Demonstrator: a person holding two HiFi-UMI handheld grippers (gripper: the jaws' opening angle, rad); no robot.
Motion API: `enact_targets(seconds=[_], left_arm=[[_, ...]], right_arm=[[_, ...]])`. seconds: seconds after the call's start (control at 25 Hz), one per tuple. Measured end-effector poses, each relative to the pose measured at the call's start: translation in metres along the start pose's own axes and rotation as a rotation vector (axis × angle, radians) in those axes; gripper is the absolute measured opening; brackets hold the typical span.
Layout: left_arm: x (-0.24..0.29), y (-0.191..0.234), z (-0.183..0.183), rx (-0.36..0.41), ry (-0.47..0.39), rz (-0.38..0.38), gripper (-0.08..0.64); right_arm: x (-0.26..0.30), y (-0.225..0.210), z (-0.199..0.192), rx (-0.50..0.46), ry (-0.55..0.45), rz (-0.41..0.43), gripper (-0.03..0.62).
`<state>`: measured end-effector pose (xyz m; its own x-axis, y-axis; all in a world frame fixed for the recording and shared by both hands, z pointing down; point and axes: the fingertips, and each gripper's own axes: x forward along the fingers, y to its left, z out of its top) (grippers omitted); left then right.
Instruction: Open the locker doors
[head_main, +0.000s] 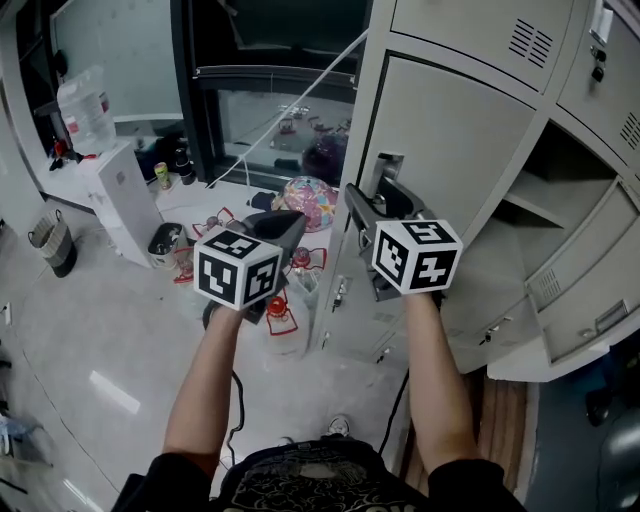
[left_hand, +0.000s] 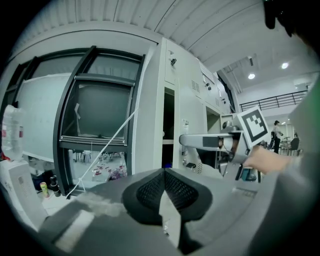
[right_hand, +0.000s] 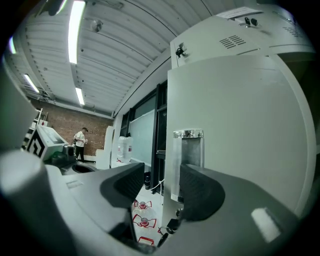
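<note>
- Head view: both grippers are held out level at the grey lockers. The left gripper (head_main: 286, 227) is kept off to the left, over the floor and clear of any door. The right gripper (head_main: 368, 193) is brought up against the closed locker door (head_main: 460, 130), with its jaws on either side of the metal handle (head_main: 388, 166) at the door's left edge. Further right, several lower doors (head_main: 575, 290) are seen hanging open.
- Left gripper view: the left gripper (left_hand: 164, 173) is shown with its ribbed pads pressed together and nothing caught between them. Past them the right gripper (left_hand: 200, 142) is seen reaching in toward the lockers (left_hand: 187, 95), beside a dark window (left_hand: 100, 110).
- Right gripper view: the jaws of the right gripper (right_hand: 162, 171) are held apart. The chrome handle (right_hand: 188, 159) is framed in the gap, close by the right pad, with clear space left on the other side; no squeeze is made out. The locker door (right_hand: 240, 125) is seen closed behind it.
</note>
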<state>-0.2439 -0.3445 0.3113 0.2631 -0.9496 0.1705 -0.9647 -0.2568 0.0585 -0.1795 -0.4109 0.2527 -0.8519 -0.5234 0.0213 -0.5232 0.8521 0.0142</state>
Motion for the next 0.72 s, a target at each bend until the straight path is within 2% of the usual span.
enact_targets(seconds=[0.44, 0.72], left_arm=[[-0.009, -0.029, -0.003, 0.036, 0.008, -0.098, 0.002], [-0.016, -0.047, -0.004, 0.052, -0.001, -0.169, 0.002]], right_arm=[[-0.038, 0.010, 0.000, -0.015, 0.003, -0.068, 0.175], [-0.064, 0.011, -0.001, -0.005, 0.001, -0.150, 0.166]])
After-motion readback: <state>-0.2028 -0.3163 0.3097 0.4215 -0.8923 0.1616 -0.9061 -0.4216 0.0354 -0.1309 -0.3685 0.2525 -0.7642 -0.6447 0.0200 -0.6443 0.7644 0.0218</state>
